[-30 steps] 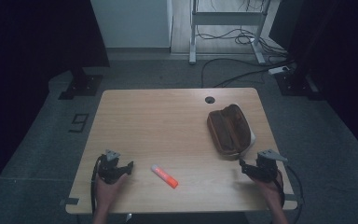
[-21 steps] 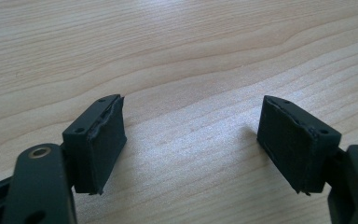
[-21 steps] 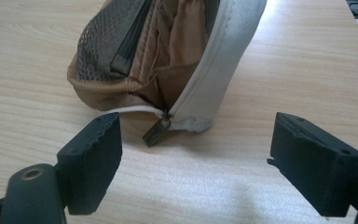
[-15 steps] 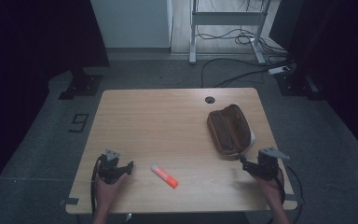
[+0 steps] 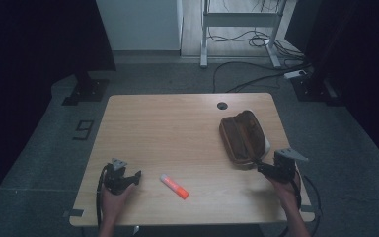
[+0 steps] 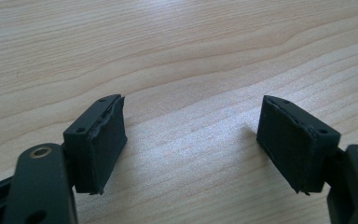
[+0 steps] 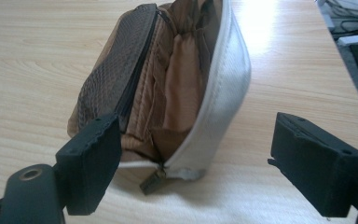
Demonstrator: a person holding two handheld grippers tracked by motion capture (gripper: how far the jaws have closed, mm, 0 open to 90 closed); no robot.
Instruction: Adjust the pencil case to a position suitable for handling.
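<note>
The right gripper (image 5: 262,168) has edged a little toward the open brown fabric pouch with the pale grey rim (image 5: 243,136) on the light wooden desk (image 5: 177,128), so its wide-apart jaws now sit just beside the pouch's near end (the right gripper view shows the zip pull (image 7: 153,181) of that end lying between them, untouched). The hand (image 5: 287,190) behind it has shifted along with it.

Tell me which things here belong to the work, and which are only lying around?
Part of the work:
- brown pouch, unzipped, in front of the right tool
- orange marker on the table
- left tool, open

Lying around:
- cables on the floor
- desk frame behind
</note>
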